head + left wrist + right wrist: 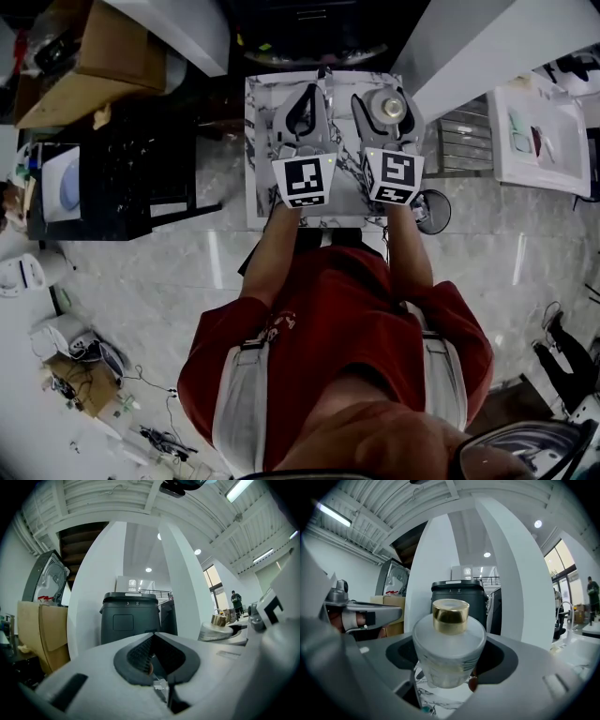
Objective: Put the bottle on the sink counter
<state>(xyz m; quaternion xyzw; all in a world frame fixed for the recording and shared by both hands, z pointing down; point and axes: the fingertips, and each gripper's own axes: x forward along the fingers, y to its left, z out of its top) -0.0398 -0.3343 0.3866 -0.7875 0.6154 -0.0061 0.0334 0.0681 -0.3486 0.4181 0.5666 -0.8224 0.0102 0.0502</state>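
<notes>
**While my right claw clasps the bottle, my left claw is shut and empty**

As I look down from my head, both claws point away from me, side by side over a small marble-patterned top, each carrying its marker cube at the near end. My left claw has its two jaws brought together, tips meeting. In the left gripper view the dark pads enclose only a teardrop-shaped gap with nothing in it. My right claw, just beside it, has its jaws spread wide round the bottle and pressed against its sides.

That bottle is squat, with a pale frosted body and a shiny gold cap, and it stands upright between the jaws. Under it, in the right gripper view, the marble pattern shows, so the bottle is over that top. Whether its base touches the surface I cannot tell.

Ahead of both claws stands a dark lidded bin, flanked by broad white pillars. A cardboard box sits to the left of the bin. In the right gripper view my left claw shows at the left edge, about level with the bottle's cap. My red shirt fills the lower middle of the head view.
</notes>
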